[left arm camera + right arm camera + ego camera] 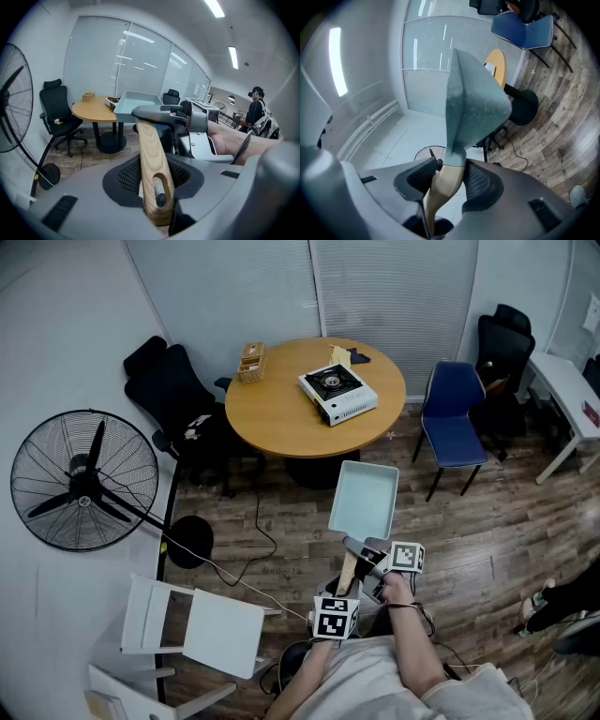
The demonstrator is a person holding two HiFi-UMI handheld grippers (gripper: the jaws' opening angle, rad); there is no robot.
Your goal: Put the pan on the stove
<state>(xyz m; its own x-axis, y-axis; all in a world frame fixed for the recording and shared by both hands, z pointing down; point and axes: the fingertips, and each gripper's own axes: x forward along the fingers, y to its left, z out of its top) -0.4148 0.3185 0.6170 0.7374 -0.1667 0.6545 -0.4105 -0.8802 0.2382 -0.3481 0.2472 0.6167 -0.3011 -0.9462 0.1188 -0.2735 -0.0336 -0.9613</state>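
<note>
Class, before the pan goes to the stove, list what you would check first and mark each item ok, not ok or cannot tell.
1. Left gripper clamps the wooden handle of the pan: ok.
2. Right gripper clamps the handle too: ok.
3. Pan empty: ok.
4. Top of the stove free: ok.
5. Pan above the stove: not ok; it hangs over the floor, short of the table.
</note>
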